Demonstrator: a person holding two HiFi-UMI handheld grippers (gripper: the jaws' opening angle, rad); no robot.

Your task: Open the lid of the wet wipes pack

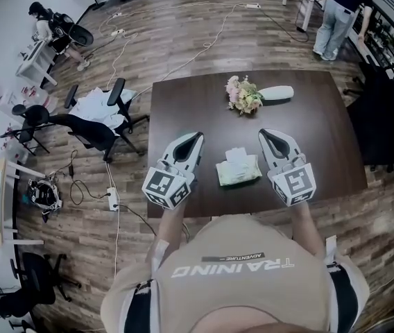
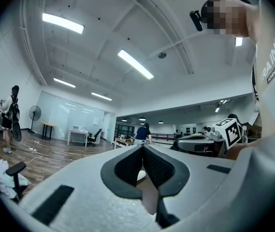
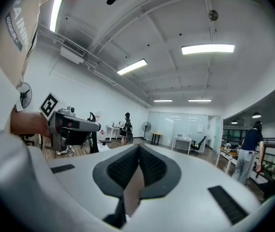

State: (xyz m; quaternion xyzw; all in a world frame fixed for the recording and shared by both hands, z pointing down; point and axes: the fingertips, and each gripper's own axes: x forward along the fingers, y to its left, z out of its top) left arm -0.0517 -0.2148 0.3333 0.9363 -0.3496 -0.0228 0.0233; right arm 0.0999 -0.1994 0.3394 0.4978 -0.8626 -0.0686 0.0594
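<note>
Dark table with a wet wipes pack lying between two closed grippers.

Head view: on the dark brown table (image 1: 183, 96), set on a wooden floor (image 1: 183, 40), the wet wipes pack (image 1: 238, 169) is seen lying flat near the front edge. It lies between the left gripper (image 1: 196, 137) and the right gripper (image 1: 263, 133) and is touched by neither. A bunch of flowers (image 1: 243, 96) and a white object (image 1: 275, 93) are laid farther back, and office chairs (image 1: 96, 120) are seen to the left of the table. Left gripper view: the jaws are shown pressed together at their tips with nothing held, pointed out across the room under ceiling lights (image 2: 135, 64); the right gripper is seen at the right. Right gripper view: the jaws are likewise met tip to tip and empty, with the left gripper seen at the left.
</note>
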